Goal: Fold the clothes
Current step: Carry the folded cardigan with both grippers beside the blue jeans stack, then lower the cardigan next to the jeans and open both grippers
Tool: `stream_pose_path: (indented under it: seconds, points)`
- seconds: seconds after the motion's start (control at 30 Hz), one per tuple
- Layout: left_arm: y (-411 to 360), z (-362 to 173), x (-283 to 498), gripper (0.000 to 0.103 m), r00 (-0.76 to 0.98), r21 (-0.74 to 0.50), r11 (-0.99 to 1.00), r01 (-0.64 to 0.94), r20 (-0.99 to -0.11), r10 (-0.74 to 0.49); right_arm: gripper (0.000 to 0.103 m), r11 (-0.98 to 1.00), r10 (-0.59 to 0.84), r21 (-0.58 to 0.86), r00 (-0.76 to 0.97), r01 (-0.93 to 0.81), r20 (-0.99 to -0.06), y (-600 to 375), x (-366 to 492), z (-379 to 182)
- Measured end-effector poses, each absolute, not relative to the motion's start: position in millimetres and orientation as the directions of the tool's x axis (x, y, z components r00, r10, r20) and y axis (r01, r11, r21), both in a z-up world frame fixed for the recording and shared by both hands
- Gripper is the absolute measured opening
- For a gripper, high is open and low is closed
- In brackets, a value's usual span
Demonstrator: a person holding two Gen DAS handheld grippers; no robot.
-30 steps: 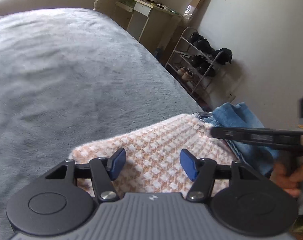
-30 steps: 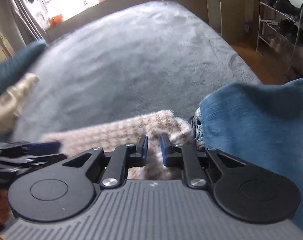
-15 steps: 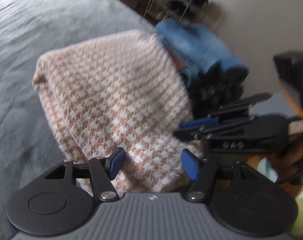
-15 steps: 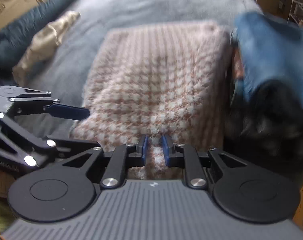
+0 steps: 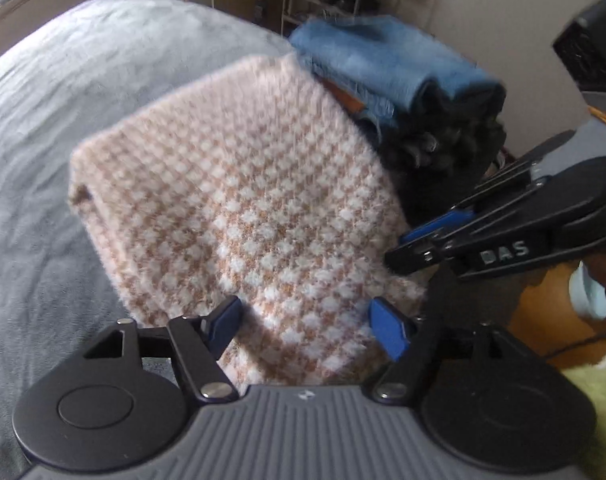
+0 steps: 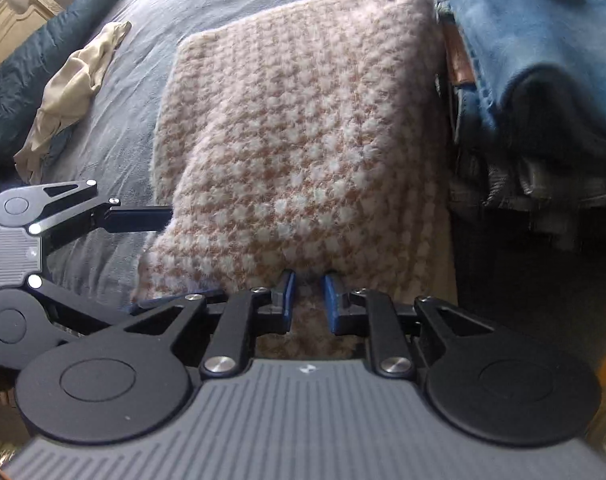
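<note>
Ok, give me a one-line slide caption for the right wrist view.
Right gripper pinches the near edge of the folded pink checked sweater on the grey bed, beside stacked blue jeans.

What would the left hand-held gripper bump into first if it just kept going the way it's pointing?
Most likely the pink-and-white knitted sweater: the left hand-held gripper points down at its near edge, which already lies between the open jaws. Under it is the grey bed cover.

Sweater point(image 5: 239, 208), a second ago bunched at the bed edge under both claws, now lies folded flat ahead of them. Left claw point(image 5: 309, 326) jaws have just been opening, sweater edge between them.
</note>
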State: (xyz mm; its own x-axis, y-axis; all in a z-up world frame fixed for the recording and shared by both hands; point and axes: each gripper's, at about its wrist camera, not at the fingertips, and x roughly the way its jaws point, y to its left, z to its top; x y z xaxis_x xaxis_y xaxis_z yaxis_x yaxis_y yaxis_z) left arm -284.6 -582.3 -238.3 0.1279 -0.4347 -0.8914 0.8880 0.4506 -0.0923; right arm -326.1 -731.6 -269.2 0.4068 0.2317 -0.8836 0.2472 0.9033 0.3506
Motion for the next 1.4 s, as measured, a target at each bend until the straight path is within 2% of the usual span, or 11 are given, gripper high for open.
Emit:
stream_pose_path:
  seconds: [0.17, 0.27, 0.43, 0.57, 0.73, 0.97, 1.03, 1.1, 1.17, 1.3, 1.4]
  points:
    - [-572.1, -211.0, -292.3, 0.07, 0.137, -0.115, 0.421, 0.9, -0.84, -0.525, 0.016, 0.937, 0.156, 0.275, 0.443, 0.217, -0.883, -730.3, -331.9, -241.4]
    - [-587.1, -226.3, -304.4, 0.072, 0.077, -0.126, 0.348, 0.929, -0.854, -0.515, 0.017, 0.944, 0.123, 0.244, 0.446, 0.224, -0.886, -732.0, -330.4, -236.7]
    - [-587.2, -244.0, -317.7, 0.075, 0.099, -0.078, 0.315, 0.946, -0.855, -0.509, 0.017, 0.933, 0.1, 0.242, 0.455, 0.266, -0.885, -729.7, -333.4, -225.0]
    - [-572.6, -225.6, -311.1, 0.074, 0.106, -0.115, 0.378, 0.919, -0.85, -0.516, 0.017, 0.936, 0.023, 0.188, 0.481, 0.298, -0.876, -723.7, -360.1, -198.9]
    - [-553.0, -203.5, -302.5, 0.073, 0.15, -0.126, 0.455, 0.881, -0.84, -0.522, 0.017, 0.909, 0.02, 0.243, 0.546, 0.339, -0.838, -720.4, -376.3, -179.5]
    - [-575.2, -229.2, -283.0, 0.071, 0.173, -0.128, 0.537, 0.834, -0.863, -0.474, 0.016, 0.946, 0.087, 0.241, 0.546, 0.216, -0.833, -710.9, -311.7, -222.6]
    - [-585.3, -246.4, -280.3, 0.071, 0.151, -0.133, 0.552, 0.823, -0.886, -0.439, 0.012, 0.967, 0.072, 0.178, 0.478, 0.18, -0.875, -713.8, -294.2, -251.7]
    - [-590.0, -248.2, -280.3, 0.073, 0.161, -0.102, 0.541, 0.835, -0.895, -0.417, 0.009, 0.964, 0.113, 0.209, 0.452, 0.167, -0.885, -727.3, -287.6, -264.2]
    - [-588.7, -236.6, -273.1, 0.072, 0.146, -0.127, 0.55, 0.825, -0.893, -0.425, 0.009, 0.955, 0.165, 0.255, 0.442, 0.154, -0.882, -741.5, -282.7, -254.5]
    - [-597.6, -221.3, -242.5, 0.073, 0.179, -0.179, 0.62, 0.764, -0.865, -0.469, 0.012, 0.955, 0.135, 0.252, 0.528, 0.157, -0.839, -770.0, -266.8, -219.8]
    - [-622.1, -237.1, -205.6, 0.073, 0.209, -0.189, 0.683, 0.706, -0.865, -0.455, 0.012, 0.96, 0.077, 0.212, 0.555, 0.183, -0.828, -790.5, -238.0, -227.8]
